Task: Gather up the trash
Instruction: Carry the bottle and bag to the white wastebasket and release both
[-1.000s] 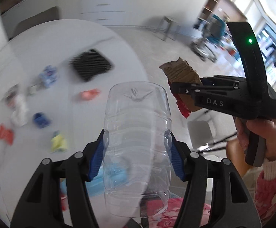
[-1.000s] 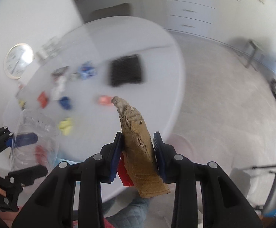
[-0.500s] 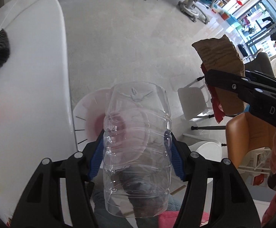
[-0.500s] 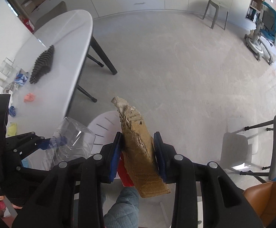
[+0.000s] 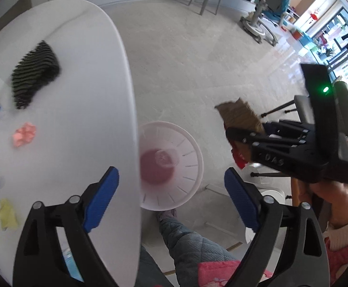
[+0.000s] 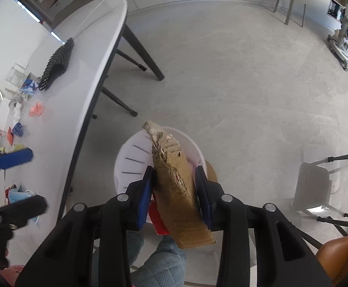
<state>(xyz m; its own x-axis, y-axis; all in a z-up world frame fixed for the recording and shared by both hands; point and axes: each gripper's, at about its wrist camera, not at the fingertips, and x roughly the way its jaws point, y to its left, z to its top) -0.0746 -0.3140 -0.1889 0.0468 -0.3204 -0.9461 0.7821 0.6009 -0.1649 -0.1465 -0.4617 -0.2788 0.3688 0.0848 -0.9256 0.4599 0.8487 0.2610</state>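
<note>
The left gripper's (image 5: 171, 195) fingers (image 5: 101, 198) were spreading apart, empty, above the clear bottle (image 5: 165, 159) lying in the white bin (image 5: 188, 184). The right gripper's (image 6: 174, 192) fingers (image 6: 146, 193) were easing open around the cardboard scrap (image 6: 177, 191).

1. The table's (image 5: 78, 95) rim hides the bin's (image 5: 188, 167) nine o'clock side.
2. My cardboard (image 6: 174, 179) covers the bin's middle.
3. Table scraps (image 6: 18, 129) are too small to identify.

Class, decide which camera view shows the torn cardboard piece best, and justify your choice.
The right wrist view: the cardboard piece fills the centre, clamped between the right gripper pads, above the white bin. The left wrist view shows only its torn top, blurred, beyond the gripper's body.
</note>
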